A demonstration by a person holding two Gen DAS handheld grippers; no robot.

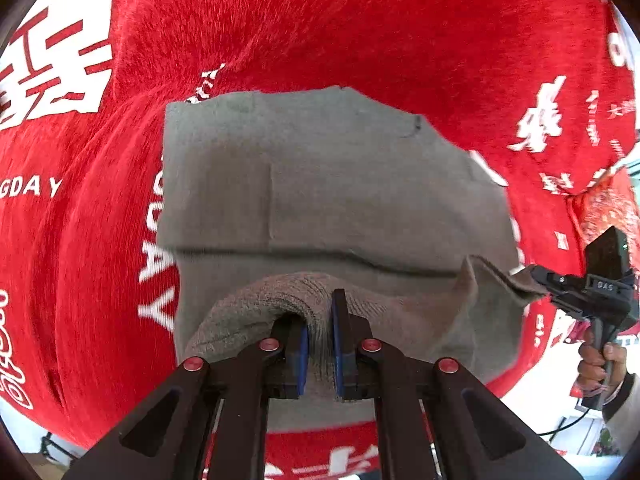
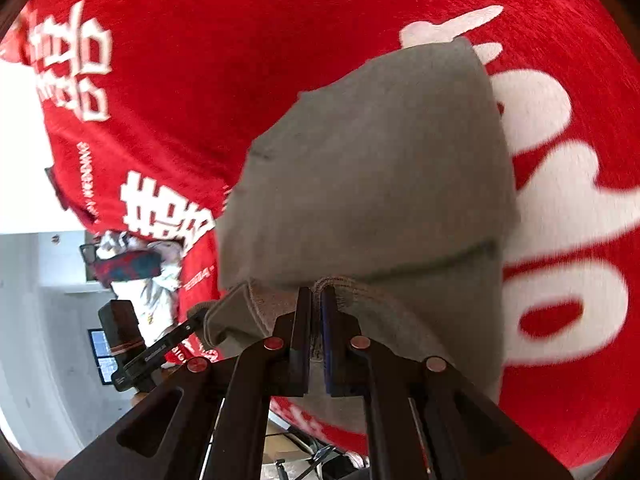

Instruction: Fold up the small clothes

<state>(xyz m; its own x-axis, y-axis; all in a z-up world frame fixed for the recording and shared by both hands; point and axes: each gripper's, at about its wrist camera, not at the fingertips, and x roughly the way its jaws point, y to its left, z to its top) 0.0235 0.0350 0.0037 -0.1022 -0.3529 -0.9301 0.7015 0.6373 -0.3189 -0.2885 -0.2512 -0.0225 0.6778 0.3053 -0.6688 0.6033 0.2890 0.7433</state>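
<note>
Left wrist view, garment: the small grey knitted garment [image 1: 332,184] lies on the red plush cloth with white lettering [image 1: 360,28]; its far part is flat, its near edge is lifted off the cloth.
Left wrist view, my tool: my left gripper [image 1: 320,344] is pinching a bunched fold of the ribbed near edge between its blue pads, jaws almost together.
Left wrist view, other side: my right gripper [image 1: 576,292] shows at the right, nipping the other end of that edge, with my hand [image 1: 600,364] on its handle.
Right wrist view, garment: the same grey knit [image 2: 380,184] rises from my jaws and drapes away over the red cloth.
Right wrist view, my tool: my right gripper [image 2: 316,332] is pressed together on the stitched hem, only a thin layer between the pads.
Right wrist view, other side: my left gripper [image 2: 172,344] holds the far corner, low left.
Step, as I judge it: I am carrying the near edge over to fold it onto the far part.
Doing it well: I keep both ends level and the edge taut between them, lay it square on the far edge, and let go only once it rests flat.
Risk: the thin right-hand bite may slip if I pull apart too hard.
</note>
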